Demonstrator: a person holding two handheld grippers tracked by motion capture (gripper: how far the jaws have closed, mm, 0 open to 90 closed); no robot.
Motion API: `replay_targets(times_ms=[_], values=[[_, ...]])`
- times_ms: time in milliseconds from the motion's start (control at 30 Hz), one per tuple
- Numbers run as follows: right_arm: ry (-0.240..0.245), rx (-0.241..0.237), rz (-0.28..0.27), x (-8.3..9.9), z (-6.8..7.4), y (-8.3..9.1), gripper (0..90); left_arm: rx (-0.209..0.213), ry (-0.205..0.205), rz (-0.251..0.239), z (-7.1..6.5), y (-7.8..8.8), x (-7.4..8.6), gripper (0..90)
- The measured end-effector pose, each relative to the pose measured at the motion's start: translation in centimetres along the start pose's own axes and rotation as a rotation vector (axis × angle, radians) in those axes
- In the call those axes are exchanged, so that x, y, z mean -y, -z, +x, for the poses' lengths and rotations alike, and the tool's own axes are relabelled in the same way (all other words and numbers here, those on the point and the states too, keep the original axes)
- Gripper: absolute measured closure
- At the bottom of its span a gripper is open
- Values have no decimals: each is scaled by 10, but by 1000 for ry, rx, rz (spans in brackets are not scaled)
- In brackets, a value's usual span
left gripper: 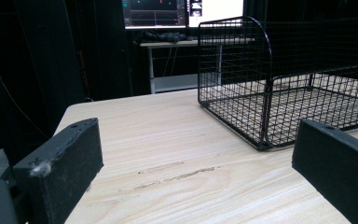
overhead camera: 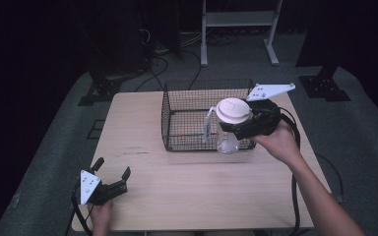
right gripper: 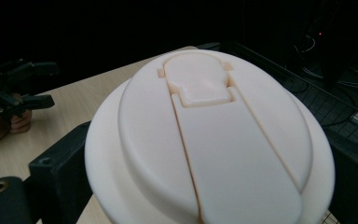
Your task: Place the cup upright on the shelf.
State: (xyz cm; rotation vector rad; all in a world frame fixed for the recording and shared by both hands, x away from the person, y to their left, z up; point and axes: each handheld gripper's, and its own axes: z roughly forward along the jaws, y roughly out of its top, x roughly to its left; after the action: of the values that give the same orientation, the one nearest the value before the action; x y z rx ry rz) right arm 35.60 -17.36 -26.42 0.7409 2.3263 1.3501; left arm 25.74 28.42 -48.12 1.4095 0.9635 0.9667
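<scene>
Jug (overhead camera: 228,129), clear with a cream lid (overhead camera: 233,109) and a pale handle (overhead camera: 207,125), held off the table (overhead camera: 187,187) at the near right corner of the wire basket (overhead camera: 177,110). Clamped just below the lid by the right gripper (overhead camera: 237,129), jaws closed against the jug's sides, gripped by a hand (overhead camera: 280,142) reaching in from the right. Seen through the right gripper view as a broad cream lid (right gripper: 209,144) with a flip spout cover, a black jaw on either side of it, basket mesh (right gripper: 335,107) behind and to the right.

Left gripper (overhead camera: 112,176) low at the table's near left corner, well apart from the jug, jaws spread wide with nothing between them. Same in the left gripper view: bare wood (left gripper: 177,154) between the two black jaws, basket (left gripper: 270,84) ahead and to the right. Visible too in the right gripper view, far off at the left edge (right gripper: 28,91), held by a hand (right gripper: 4,123).
</scene>
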Motion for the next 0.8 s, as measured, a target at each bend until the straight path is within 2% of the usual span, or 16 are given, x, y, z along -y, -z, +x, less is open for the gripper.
replay_targets(times_ms=[133,300,467,800], values=[[-12,1,-4,-9,-8,-6,48,1,1,0,0,0,0,9],[3,25,-3,-18,-13,-12,49,1,1,2,0,0,0,9],[6,29,1,-25,-18,-20,48,1,1,1,0,0,0,9],[-12,66,9,-37,-38,-36,48,1,2,1,0,0,0,9]])
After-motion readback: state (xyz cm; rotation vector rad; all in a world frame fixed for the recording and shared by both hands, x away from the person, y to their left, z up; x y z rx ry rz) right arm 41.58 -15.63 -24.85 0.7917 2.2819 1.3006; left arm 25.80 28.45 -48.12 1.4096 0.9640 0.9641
